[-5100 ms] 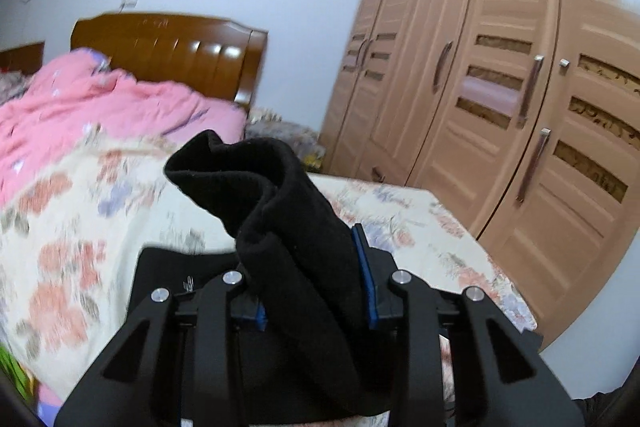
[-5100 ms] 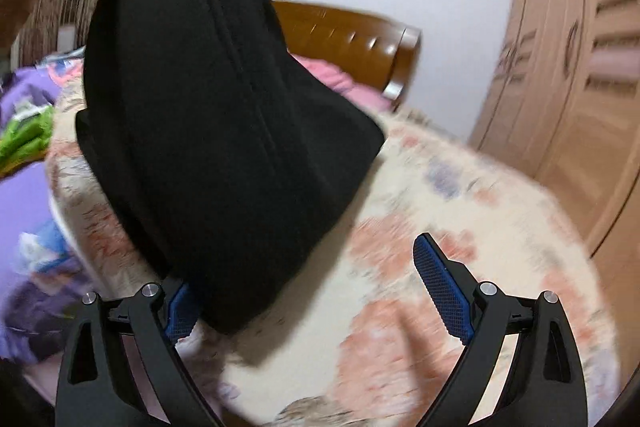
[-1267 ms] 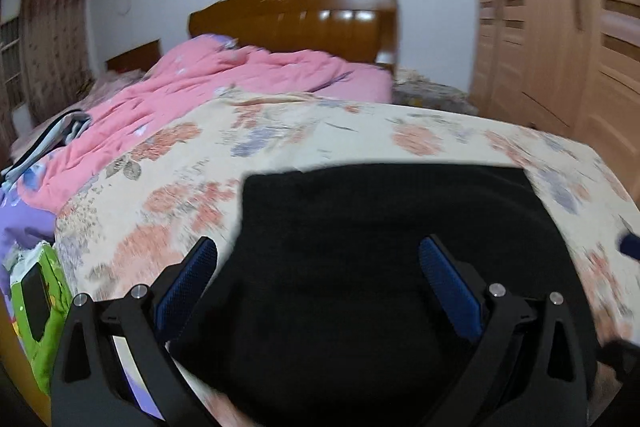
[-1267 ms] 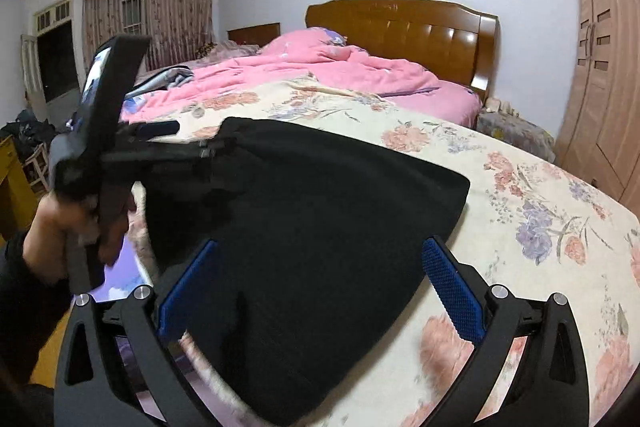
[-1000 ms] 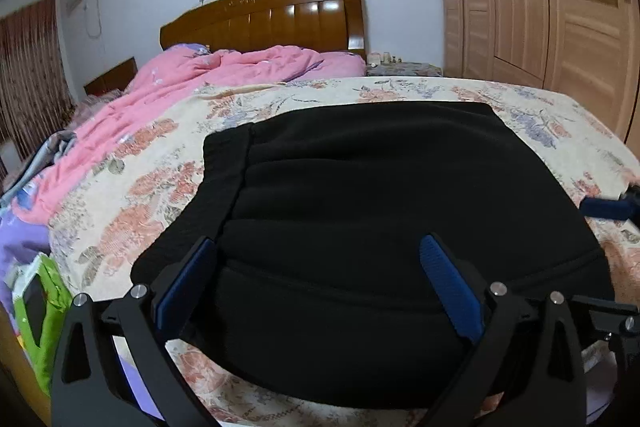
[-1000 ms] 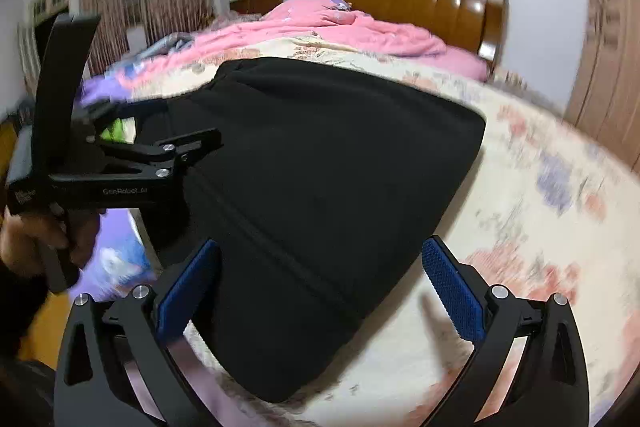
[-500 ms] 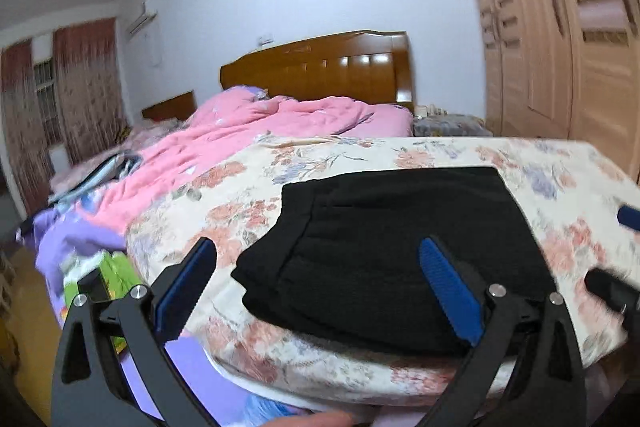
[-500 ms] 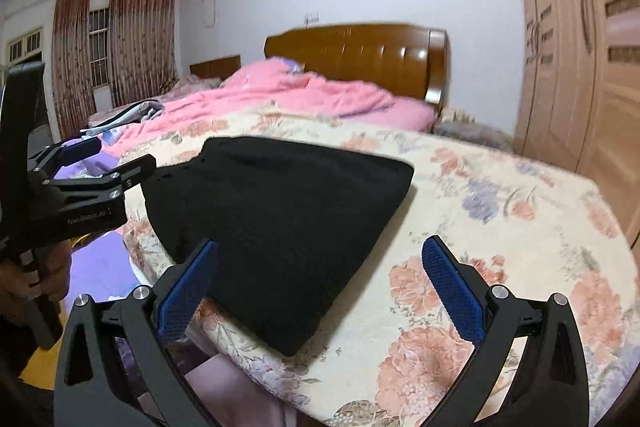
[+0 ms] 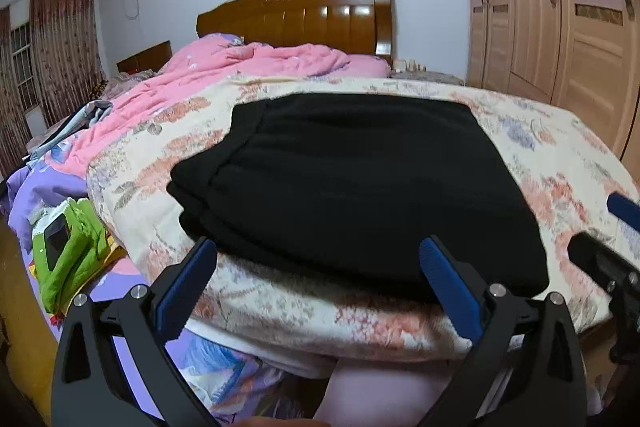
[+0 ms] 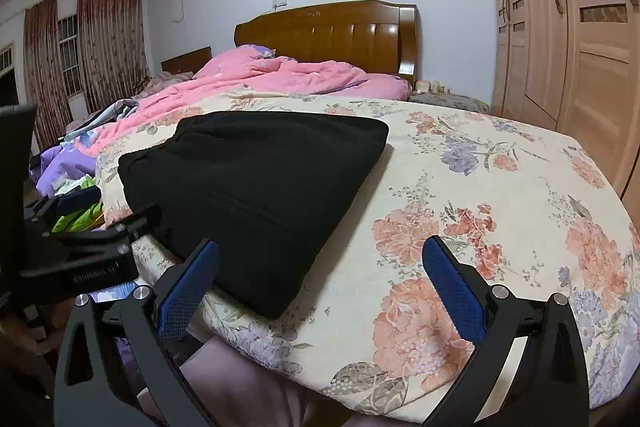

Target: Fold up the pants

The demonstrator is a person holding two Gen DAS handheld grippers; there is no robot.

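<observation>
The black pants (image 9: 352,179) lie folded in a flat stack on the floral bedspread (image 9: 560,155), near the bed's front edge. My left gripper (image 9: 320,263) is open and empty, just in front of the stack's near edge. My right gripper (image 10: 320,263) is open and empty, at the stack's near right corner (image 10: 256,187). The left gripper also shows in the right wrist view (image 10: 80,239) at the left. Part of the right gripper shows in the left wrist view (image 9: 608,259) at the right edge.
A pink quilt (image 9: 240,75) is bunched at the head of the bed below a wooden headboard (image 9: 304,15). A wooden wardrobe (image 9: 560,7) stands to the right. Purple bedding and a green item (image 9: 68,247) lie at the left below the bed.
Both grippers have let go of the pants and drawn back from the bed. The folded stack now lies still on the bedspread.
</observation>
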